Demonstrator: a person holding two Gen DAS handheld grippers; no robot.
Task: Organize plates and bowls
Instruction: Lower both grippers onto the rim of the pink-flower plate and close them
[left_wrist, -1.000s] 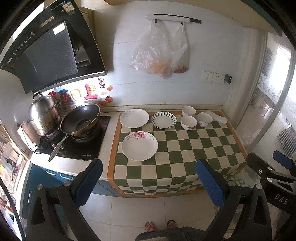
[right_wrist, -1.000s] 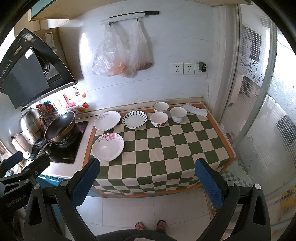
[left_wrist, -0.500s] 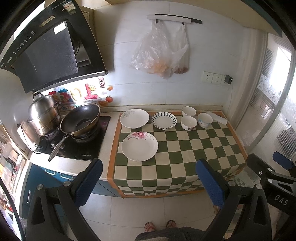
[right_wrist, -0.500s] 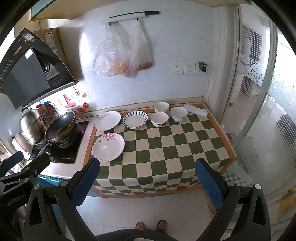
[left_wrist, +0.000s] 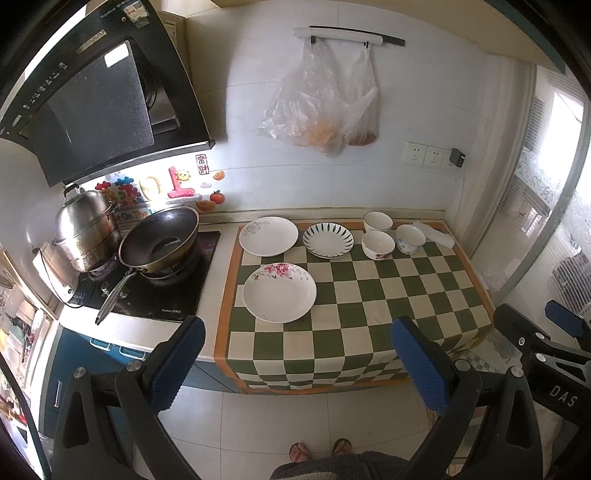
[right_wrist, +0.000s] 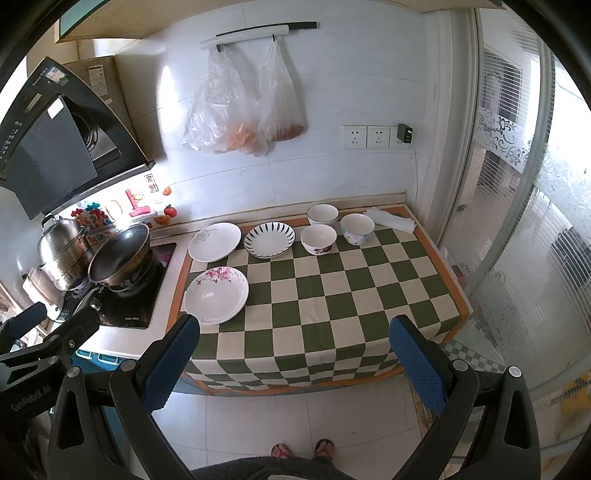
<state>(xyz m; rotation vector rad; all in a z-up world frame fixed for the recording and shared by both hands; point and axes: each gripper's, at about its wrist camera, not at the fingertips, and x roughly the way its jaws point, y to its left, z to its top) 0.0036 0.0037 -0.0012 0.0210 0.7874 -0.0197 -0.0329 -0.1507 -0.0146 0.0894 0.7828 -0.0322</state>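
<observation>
On the green checked cloth (left_wrist: 369, 314) lie a pink-flowered plate (left_wrist: 279, 292) (right_wrist: 216, 294), a grey-patterned white plate (left_wrist: 268, 236) (right_wrist: 214, 242) and a blue-striped plate (left_wrist: 328, 240) (right_wrist: 269, 239). Three bowls stand at the back right: a plain white bowl (left_wrist: 377, 221) (right_wrist: 322, 214), a red-flowered bowl (left_wrist: 378, 245) (right_wrist: 318, 239) and a blue-patterned bowl (left_wrist: 410, 239) (right_wrist: 357, 228). My left gripper (left_wrist: 295, 365) and right gripper (right_wrist: 295, 363) are open and empty, held well back above the floor in front of the counter.
A wok (left_wrist: 159, 242) and a steel pot (left_wrist: 85, 229) sit on the hob at the left. A folded white cloth (left_wrist: 434, 234) lies at the back right corner. Plastic bags (left_wrist: 321, 103) hang on the wall. A glass partition (right_wrist: 517, 240) stands at the right.
</observation>
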